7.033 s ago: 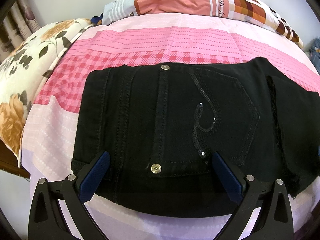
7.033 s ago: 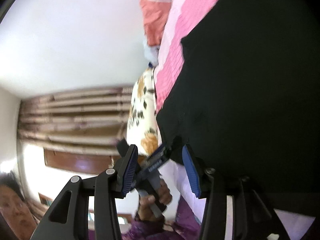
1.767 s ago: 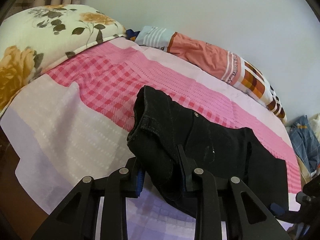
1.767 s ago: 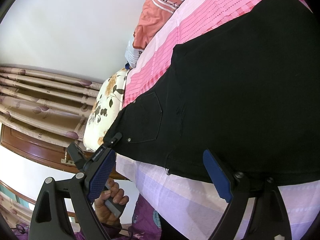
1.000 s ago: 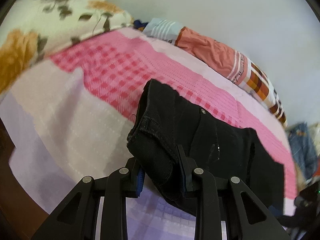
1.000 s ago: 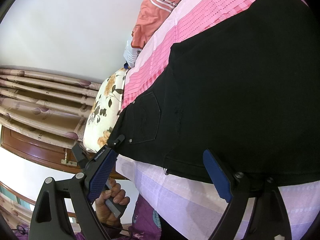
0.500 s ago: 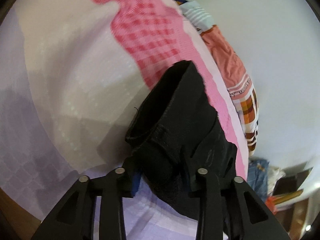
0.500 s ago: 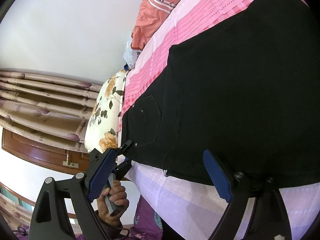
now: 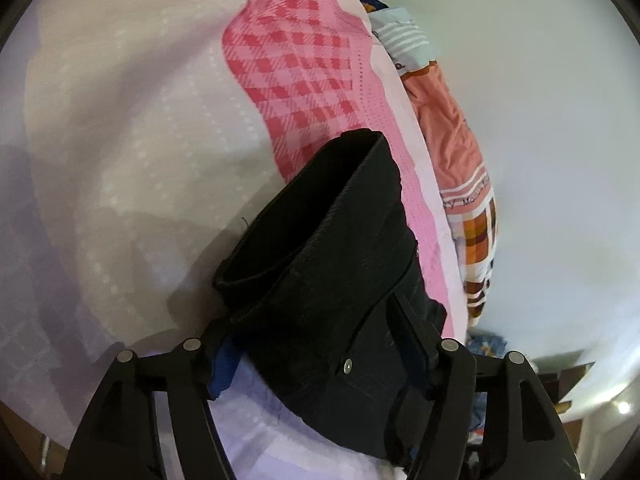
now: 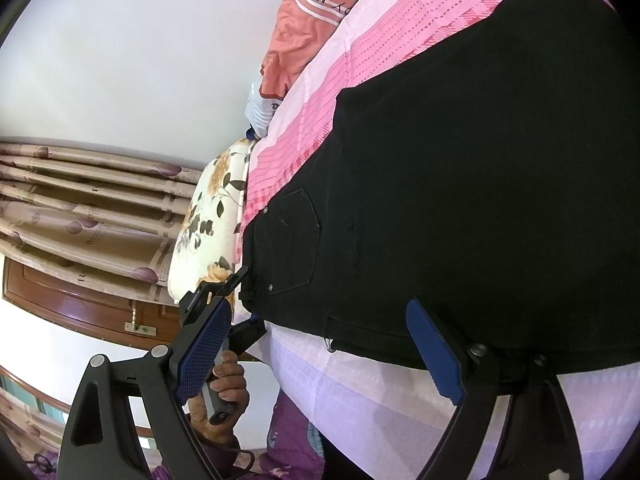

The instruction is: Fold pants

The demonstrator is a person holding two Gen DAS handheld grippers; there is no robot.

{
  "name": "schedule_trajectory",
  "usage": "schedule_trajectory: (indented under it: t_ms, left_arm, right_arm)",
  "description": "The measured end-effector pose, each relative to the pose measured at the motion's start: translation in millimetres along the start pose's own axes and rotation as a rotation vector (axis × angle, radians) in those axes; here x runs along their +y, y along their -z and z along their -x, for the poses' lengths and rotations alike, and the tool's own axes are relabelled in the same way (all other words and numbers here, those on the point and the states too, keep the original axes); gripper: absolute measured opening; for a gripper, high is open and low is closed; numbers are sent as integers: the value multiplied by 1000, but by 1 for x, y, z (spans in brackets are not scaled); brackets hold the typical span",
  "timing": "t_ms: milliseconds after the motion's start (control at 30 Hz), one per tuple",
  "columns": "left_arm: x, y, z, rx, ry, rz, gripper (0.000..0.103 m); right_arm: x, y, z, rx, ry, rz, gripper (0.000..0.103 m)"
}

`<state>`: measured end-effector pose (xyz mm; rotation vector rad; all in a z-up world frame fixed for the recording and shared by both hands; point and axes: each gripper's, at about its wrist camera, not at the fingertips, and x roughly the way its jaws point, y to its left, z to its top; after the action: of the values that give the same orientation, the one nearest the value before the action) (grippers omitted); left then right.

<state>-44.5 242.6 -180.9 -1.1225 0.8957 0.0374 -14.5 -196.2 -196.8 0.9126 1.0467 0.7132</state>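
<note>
Left gripper (image 9: 320, 364) tilted down at bed edge, letting go of black pants (image 9: 340, 280).
Jaws opening, waistband fold between them; pants lie on pink bedspread (image 9: 132, 128). Right gripper (image 10: 316, 356) wide, empty, over the hem edge.

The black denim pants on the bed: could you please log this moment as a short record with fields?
item: black denim pants, partly folded, waist end bunched
surface: pink and lilac checked bedsheet
left gripper: jaws opening, bunched waist end between them
right gripper: open, empty, at the pants' near edge
nearby: floral pillow, folded orange patterned quilt
</note>
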Motion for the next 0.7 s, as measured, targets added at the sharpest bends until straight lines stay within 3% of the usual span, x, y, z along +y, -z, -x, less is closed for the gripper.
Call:
schedule_trajectory:
  t_ms: [67,100,133,200,400,700]
  left_arm:
    - [-3,0,-1,-2,-22,-19,63]
    - [-2,0,-1,-4,-47,-30,44]
    - [0,0,-1,0,-55,-33,36]
    - [0,1,0,-2,-56,-43,32]
    - [-37,8,14,-53,-64,-210,29]
    - [-52,11,25,-75,-34,-214,29]
  right_arm:
    - [0,0,0,1,0,2,87]
    - [0,0,0,0,-1,3,87]
    - [0,-1,1,-1,-1,2,87]
    - [0,-1,1,0,-1,1,87]
    - [2,-3,3,-7,-4,-2,87]
    - [2,-8,8,-26,-6,-8,87]
